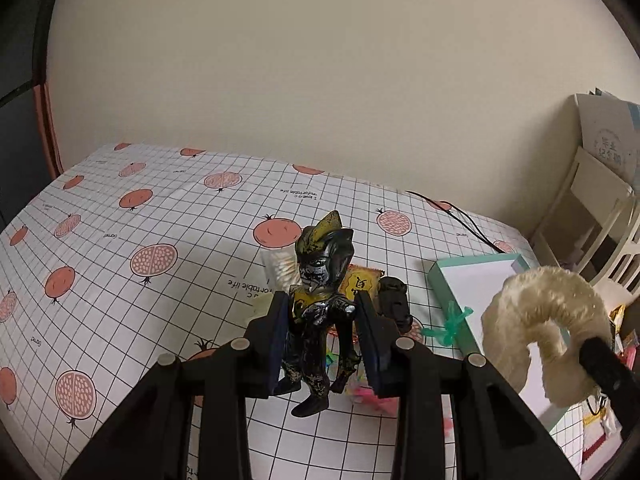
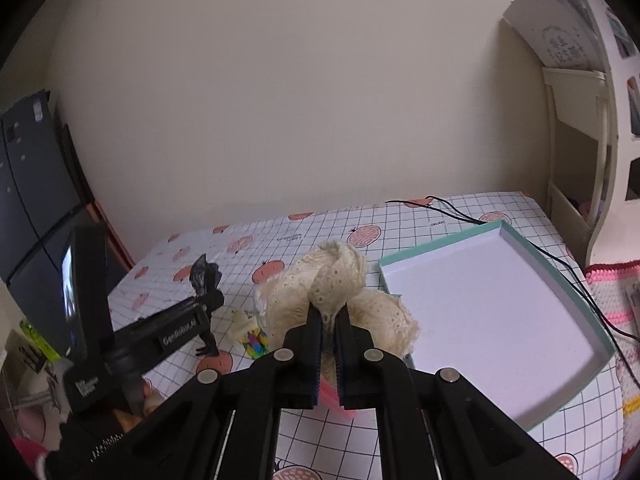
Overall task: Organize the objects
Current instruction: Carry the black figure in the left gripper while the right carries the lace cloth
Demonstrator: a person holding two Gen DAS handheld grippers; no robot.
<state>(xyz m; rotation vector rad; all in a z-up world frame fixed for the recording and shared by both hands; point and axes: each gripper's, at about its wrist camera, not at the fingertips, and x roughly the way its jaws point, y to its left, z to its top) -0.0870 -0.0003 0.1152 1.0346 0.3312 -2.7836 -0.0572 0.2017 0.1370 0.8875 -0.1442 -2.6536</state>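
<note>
The left gripper [image 1: 324, 320] pinches the dark figurine [image 1: 320, 312] above the tabletop's [image 1: 160, 216] middle; the right gripper [image 2: 328, 332] clamps the cream lace scrunchie [image 2: 336, 288] beside the open box's [image 2: 592, 320] left edge; both should lower well inside the rim before releasing.

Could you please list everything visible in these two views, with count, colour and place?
Toy figure: one, black, silver and yellow, held between the left gripper's fingers above the table.
Lace scrunchie: one, cream, pinched by the right gripper.
Shallow box: one, mint green rim, white inside, open and empty, on the table's right side.
Tablecloth: one, white grid with pink pomegranates.
Small clutter: several bright pieces on the cloth; too small to identify.
Cable: one, black, trailing behind the box.
Shelf unit: one, cream, far right.
Left gripper: black, closed on the figure.
Right gripper: black, closed on the scrunchie.
</note>
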